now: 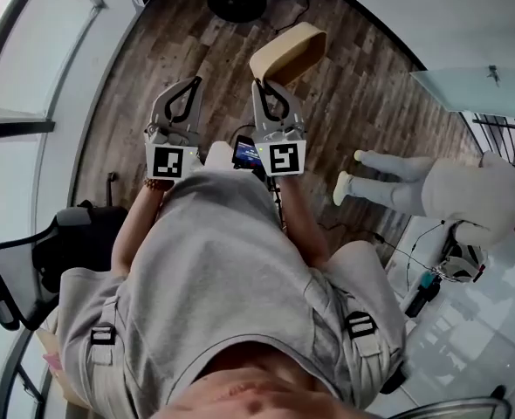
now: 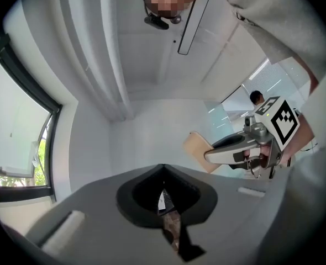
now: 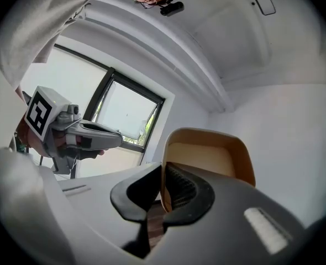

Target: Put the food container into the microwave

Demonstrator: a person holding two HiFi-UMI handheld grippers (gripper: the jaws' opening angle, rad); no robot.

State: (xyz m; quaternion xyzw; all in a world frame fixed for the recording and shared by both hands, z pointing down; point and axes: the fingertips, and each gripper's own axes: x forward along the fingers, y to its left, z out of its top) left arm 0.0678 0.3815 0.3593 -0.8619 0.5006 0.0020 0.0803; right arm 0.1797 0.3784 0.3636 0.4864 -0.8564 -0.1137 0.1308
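Container (image 1: 288, 52): tan, empty, tilted, in air over wood floor (image 1: 362, 85), ahead of torso (image 1: 223, 260). Right gripper (image 3: 162, 187) just ahead of torso, clamped on container's near rim, one jaw inside wall, other outside. Left gripper (image 2: 163, 174) alongside, equally near torso, jaws pressed together on nothing. Farther, to torso's right: second person (image 1: 449, 186) in pale clothes.

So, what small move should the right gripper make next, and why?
Probably carry the food container toward the microwave, which no view shows yet. The right gripper is shut on its rim, holding it above the wooden floor; the left gripper is shut and empty.
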